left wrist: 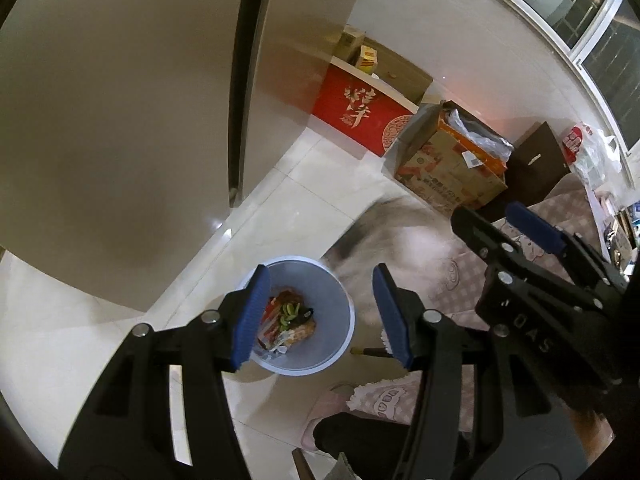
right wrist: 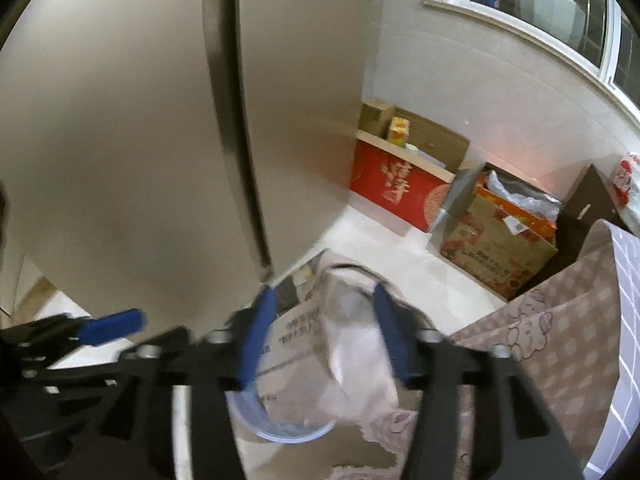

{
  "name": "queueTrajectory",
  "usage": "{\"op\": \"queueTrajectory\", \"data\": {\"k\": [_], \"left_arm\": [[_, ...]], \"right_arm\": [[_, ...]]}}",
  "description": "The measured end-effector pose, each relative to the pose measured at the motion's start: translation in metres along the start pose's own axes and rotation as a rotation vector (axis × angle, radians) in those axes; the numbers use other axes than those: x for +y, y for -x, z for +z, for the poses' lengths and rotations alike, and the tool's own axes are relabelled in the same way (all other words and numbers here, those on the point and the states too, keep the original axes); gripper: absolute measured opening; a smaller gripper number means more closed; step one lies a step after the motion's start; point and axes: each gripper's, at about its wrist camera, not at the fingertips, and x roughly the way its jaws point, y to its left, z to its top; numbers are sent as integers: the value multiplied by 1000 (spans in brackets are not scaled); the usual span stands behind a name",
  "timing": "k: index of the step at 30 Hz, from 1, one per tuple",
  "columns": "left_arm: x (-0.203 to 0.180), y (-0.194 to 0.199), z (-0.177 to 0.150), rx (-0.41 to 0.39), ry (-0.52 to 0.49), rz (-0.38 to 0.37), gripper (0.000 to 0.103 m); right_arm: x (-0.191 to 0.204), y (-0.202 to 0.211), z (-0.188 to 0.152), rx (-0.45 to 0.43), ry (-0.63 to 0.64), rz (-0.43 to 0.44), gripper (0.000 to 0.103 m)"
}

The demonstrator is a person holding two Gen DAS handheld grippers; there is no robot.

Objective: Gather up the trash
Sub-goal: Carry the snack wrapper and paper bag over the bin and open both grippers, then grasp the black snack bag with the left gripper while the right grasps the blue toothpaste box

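One wrapper (right wrist: 352, 344) between right claw (right wrist: 320, 332) fingers, above bin (right wrist: 280, 432)

Both grippers are built of black angular links joined by silver round-headed bolts. Ribbed blue pads are fitted on the fingers of the left gripper (left wrist: 320, 316) and right gripper (right wrist: 324, 336). White lettering is printed on the right gripper's black body.

"DAS" is read in raised letters on the right gripper (left wrist: 496, 216); gold Chinese calligraphy, illegible, is borne by the red box (left wrist: 362, 114).
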Motion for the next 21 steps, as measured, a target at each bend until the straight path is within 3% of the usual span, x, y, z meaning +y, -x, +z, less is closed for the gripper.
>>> {"op": "queueTrajectory", "data": {"k": [5,13,21], "left_arm": [[-2,3,3,-7,-3,0,53],[-20,20,4,-34,-38,-21,53],[-69,41,-1,-64,-109,-62,54]], "right_arm": [[-8,1,-3,24,-57,49,64],[-23,38,-4,-8,-102,67,64],[-51,92,-11,-77,-135,44,64]]}}
